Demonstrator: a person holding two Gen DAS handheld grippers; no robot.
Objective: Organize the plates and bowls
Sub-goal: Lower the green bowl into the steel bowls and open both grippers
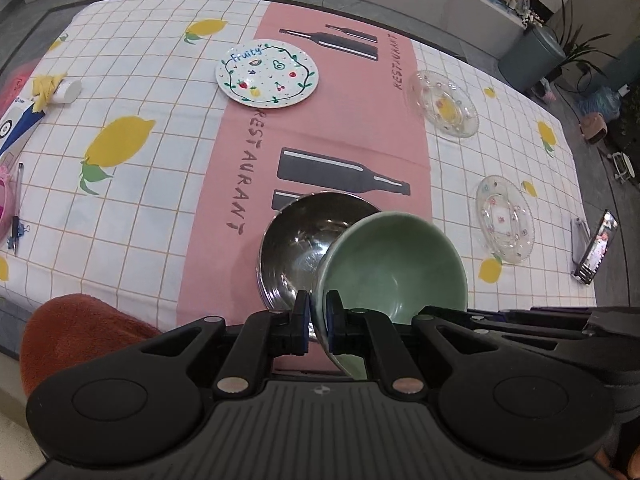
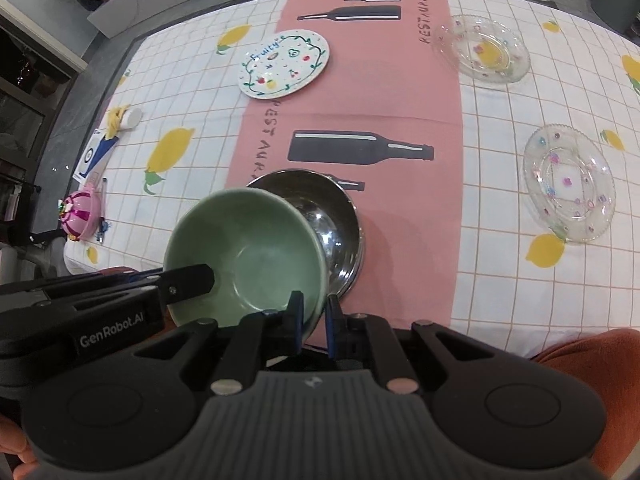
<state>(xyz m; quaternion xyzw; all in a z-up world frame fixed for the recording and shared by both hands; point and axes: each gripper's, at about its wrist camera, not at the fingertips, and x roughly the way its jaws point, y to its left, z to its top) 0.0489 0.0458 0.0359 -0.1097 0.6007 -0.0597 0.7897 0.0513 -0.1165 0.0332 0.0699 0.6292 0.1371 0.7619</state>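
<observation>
I have both the left gripper (image 1: 318,306) and right gripper (image 2: 314,306) clenched on opposite rims of the pale green ceramic bowl (image 1: 394,264), with the shiny steel bowl (image 1: 298,240) at its ten o'clock in the left view.

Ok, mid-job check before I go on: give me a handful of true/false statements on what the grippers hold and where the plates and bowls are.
1. Both grippers are clamped on the green bowl. True: the left gripper pinches one side of its rim, the right gripper the opposite side.
2. The green bowl sits nested flat in the steel bowl. False: it is held tilted in front of the steel bowl, which rests on the tablecloth.
3. Two clear glass plates lie apart, not stacked. True.
4. The fruit-print plate is stacked on a glass plate. False: it lies alone, partly on the pink strip.
5. The steel bowl holds food. False: it looks empty.
</observation>
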